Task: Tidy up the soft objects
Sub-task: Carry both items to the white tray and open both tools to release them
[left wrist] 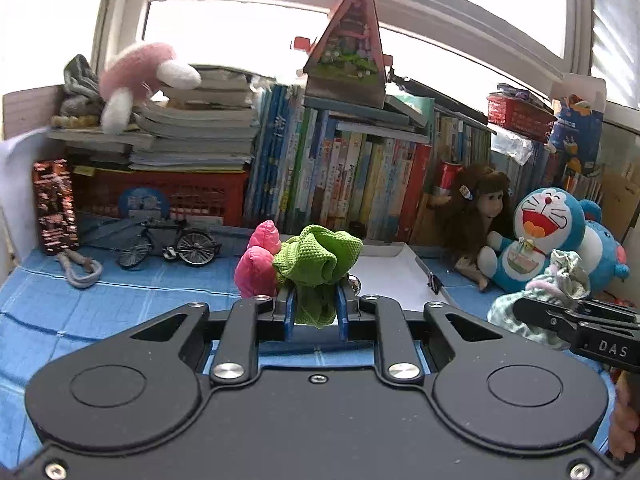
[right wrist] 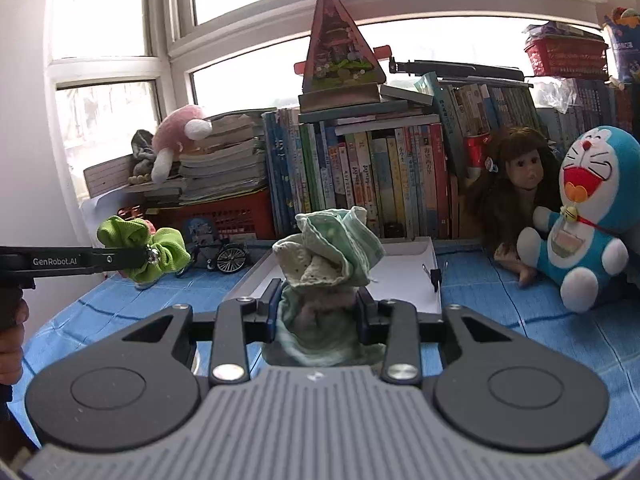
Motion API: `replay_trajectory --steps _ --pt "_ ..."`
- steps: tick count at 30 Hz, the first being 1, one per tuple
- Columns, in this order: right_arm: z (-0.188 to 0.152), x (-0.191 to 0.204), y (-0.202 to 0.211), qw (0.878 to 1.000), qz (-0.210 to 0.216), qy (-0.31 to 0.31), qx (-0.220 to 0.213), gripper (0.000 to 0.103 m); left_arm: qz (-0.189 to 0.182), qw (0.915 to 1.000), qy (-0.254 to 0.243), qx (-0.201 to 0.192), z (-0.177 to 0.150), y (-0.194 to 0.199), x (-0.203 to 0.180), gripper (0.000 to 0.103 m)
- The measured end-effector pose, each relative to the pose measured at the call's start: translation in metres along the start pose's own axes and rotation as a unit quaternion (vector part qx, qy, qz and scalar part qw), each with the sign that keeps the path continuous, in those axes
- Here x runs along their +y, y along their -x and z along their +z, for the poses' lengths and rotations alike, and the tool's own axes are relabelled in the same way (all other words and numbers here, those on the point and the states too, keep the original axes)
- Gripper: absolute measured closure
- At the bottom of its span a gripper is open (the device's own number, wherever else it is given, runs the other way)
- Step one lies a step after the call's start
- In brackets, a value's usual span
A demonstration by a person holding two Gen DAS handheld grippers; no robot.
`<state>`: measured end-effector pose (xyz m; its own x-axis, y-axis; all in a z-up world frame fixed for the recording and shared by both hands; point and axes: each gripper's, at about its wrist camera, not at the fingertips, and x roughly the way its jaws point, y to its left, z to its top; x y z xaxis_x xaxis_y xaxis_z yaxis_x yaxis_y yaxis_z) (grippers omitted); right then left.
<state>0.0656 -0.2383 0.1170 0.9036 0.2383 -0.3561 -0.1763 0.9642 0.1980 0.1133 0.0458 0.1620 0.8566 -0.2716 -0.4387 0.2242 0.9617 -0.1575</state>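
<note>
My left gripper (left wrist: 316, 300) is shut on a green waffle-weave cloth (left wrist: 320, 258) with a pink soft piece (left wrist: 260, 264) attached, held above the blue mat. It also shows at the left of the right wrist view (right wrist: 148, 258), with the green cloth (right wrist: 140, 246) bunched in it. My right gripper (right wrist: 320, 306) is shut on a pale green dotted cloth (right wrist: 332, 252), held in front of the white tray (right wrist: 416, 276). That gripper shows at the right of the left wrist view (left wrist: 532, 306) with its cloth (left wrist: 560, 272).
The white tray (left wrist: 392, 276) lies on the blue mat (left wrist: 120, 304). A Doraemon plush (right wrist: 588, 216) and a doll (right wrist: 516, 184) sit at the right. Books (right wrist: 360, 176) line the back. A model bicycle (left wrist: 168, 242) and a pink plush (left wrist: 136, 76) are at the left.
</note>
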Motion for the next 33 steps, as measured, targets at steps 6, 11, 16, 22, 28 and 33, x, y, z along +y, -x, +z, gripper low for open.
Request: replay_trajectory --steps 6,11,16,22,28,33 --pt "0.033 -0.009 -0.038 0.999 -0.002 -0.005 0.033 0.063 -0.003 0.9990 0.008 0.044 0.029 -0.049 -0.005 0.084" --pt "0.050 -0.016 -0.081 0.997 -0.007 -0.004 0.080 0.062 -0.001 0.9954 0.026 0.092 0.041 -0.097 -0.005 0.084" --pt "0.052 -0.026 -0.128 0.991 -0.018 -0.022 0.134 0.062 0.006 0.9916 0.042 0.122 0.041 -0.143 -0.002 0.084" --pt "0.041 -0.041 -0.177 0.981 -0.049 -0.042 0.181 0.062 0.014 0.9866 0.042 0.157 0.030 -0.190 -0.004 0.084" --pt "0.030 -0.050 -0.209 0.973 -0.070 -0.051 0.212 0.062 0.023 0.9832 0.032 0.178 0.020 -0.221 -0.007 0.084" --pt "0.024 -0.051 -0.223 0.969 -0.072 -0.049 0.229 0.060 0.027 0.9809 0.034 0.190 0.014 -0.237 -0.006 0.084"
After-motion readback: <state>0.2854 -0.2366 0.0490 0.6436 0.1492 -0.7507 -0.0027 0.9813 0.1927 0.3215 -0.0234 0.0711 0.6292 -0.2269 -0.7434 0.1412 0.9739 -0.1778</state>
